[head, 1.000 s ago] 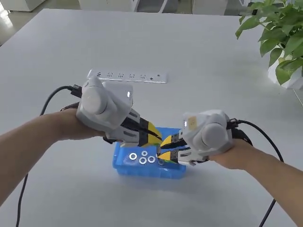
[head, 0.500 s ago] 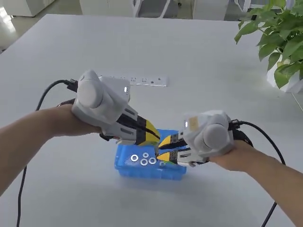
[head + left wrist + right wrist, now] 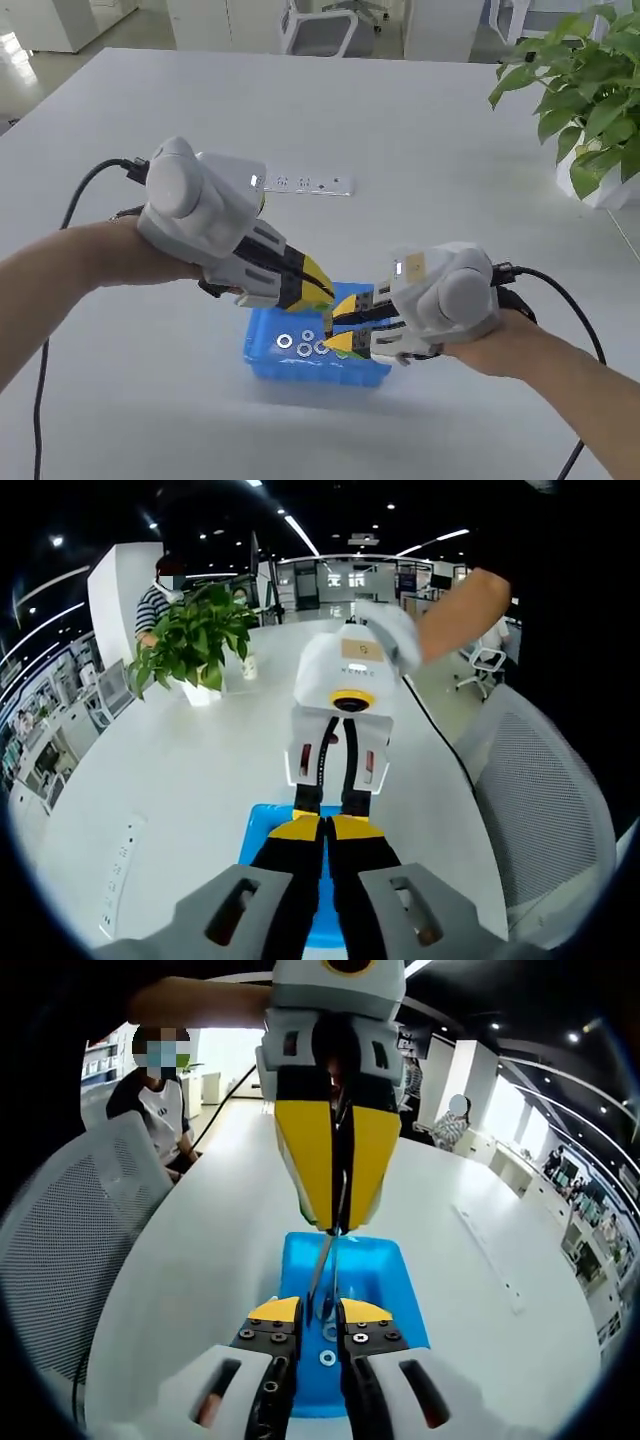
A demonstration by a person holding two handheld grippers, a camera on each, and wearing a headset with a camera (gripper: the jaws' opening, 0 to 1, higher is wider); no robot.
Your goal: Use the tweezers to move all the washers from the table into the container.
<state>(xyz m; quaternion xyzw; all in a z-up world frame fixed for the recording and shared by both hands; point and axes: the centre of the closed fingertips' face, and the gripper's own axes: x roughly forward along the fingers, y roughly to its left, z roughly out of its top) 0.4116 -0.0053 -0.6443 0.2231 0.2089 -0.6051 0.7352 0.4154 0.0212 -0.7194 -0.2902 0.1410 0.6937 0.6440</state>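
Fingers (image 3: pixel 305 1160) of the left gripper (image 3: pixel 337 1226) are clamped on the tweezers (image 3: pixel 324 1265), whose tips dip into the blue container (image 3: pixel 385 1260). Those tips sit between the fingers of the right gripper (image 3: pixel 320 1312), which stand slightly apart. Washers (image 3: pixel 285 342) lie inside the container on the table (image 3: pixel 400 130)
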